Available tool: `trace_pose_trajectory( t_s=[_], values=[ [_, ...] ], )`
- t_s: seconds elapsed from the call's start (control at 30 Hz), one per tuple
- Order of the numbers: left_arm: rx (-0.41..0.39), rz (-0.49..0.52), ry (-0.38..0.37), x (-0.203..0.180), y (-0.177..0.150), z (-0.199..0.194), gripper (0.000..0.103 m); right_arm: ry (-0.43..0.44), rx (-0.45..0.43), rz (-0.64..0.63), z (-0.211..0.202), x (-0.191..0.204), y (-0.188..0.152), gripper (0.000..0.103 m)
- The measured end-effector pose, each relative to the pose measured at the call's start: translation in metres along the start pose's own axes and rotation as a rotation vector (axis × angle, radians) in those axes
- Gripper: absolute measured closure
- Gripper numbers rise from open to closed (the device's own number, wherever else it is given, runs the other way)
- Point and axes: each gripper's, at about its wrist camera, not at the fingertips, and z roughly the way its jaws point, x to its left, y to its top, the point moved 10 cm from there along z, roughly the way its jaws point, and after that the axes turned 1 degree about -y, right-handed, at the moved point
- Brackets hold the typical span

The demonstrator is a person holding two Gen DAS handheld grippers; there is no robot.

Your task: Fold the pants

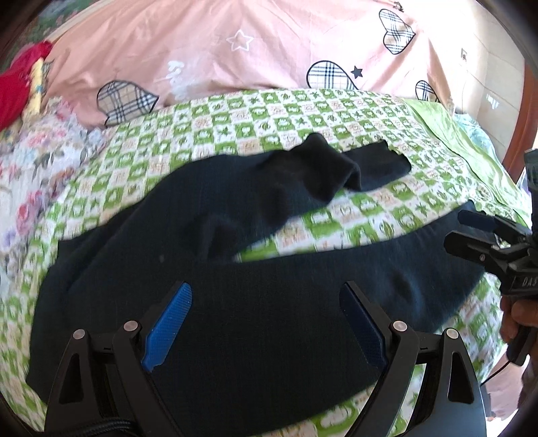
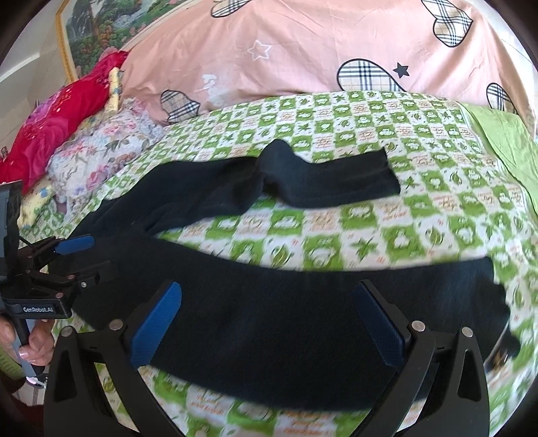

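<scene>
Dark navy pants [image 1: 235,302] lie spread on a green-and-white checked bedsheet [image 1: 353,218], legs splayed apart. The far leg is bunched and folded over near its end [image 1: 322,164]. The near leg [image 2: 285,319] runs across the foreground. My left gripper [image 1: 265,322] hovers open above the waist end, blue pads wide apart, nothing between them. My right gripper [image 2: 265,322] hangs open over the near leg. Each view shows the other gripper at its edge: the right gripper [image 1: 470,232] near the leg's end, the left gripper [image 2: 84,255] by the waist, both held by a hand.
A pink duvet [image 2: 302,50] with checked hearts is piled behind the sheet. A floral quilt [image 2: 107,144] and a red pillow [image 2: 57,124] sit at the far left. A plain green cloth [image 2: 504,141] lies at the right. A framed picture [image 2: 94,27] hangs behind.
</scene>
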Motion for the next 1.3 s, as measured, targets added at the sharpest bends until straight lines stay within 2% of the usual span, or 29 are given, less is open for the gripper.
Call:
trace_pose_trajectory(
  t_s=[0.07,0.17,0.37,0.53,0.67,0.8,0.93,1.0,1.17,1.2,1.23,1.27,1.3],
  values=[
    [0.004,0.014,0.003,0.002,0.011,0.006,0.012,0.02,-0.013,0.017,0.002,-0.005,0.013,0.001],
    [0.012,0.024,-0.002,0.007,0.03,0.016,0.012,0.003,0.031,0.01,0.011,-0.016,0.028,0.001],
    [0.022,0.053,-0.003,0.013,0.07,0.041,0.012,0.018,0.024,0.036,0.023,-0.038,0.067,0.001],
    [0.047,0.09,0.014,0.018,0.101,0.07,0.012,0.031,0.041,0.054,0.047,-0.058,0.094,0.001],
    [0.102,0.112,-0.018,0.019,0.116,0.102,0.012,0.02,0.062,0.074,0.071,-0.081,0.112,0.001],
    [0.146,0.129,-0.017,0.023,0.125,0.132,0.012,-0.008,0.093,0.091,0.099,-0.107,0.128,0.001],
    [0.207,0.147,-0.034,0.025,0.127,0.16,0.012,-0.03,0.145,0.094,0.13,-0.129,0.133,0.003],
    [0.234,0.159,-0.046,0.026,0.128,0.171,0.012,-0.036,0.166,0.105,0.143,-0.138,0.132,0.008],
    [0.301,0.169,-0.079,0.025,0.122,0.194,0.015,-0.017,0.197,0.122,0.164,-0.149,0.13,0.037],
    [0.31,0.165,-0.096,0.023,0.119,0.198,0.021,-0.003,0.195,0.127,0.165,-0.149,0.131,0.042],
    [0.311,0.165,-0.113,0.021,0.118,0.199,0.03,0.009,0.195,0.14,0.166,-0.15,0.131,0.056],
    [0.304,0.166,-0.13,0.017,0.118,0.2,0.036,0.013,0.198,0.151,0.166,-0.152,0.131,0.068],
    [0.29,0.163,-0.146,0.013,0.12,0.199,0.049,0.011,0.204,0.156,0.167,-0.152,0.13,0.075]
  ],
)
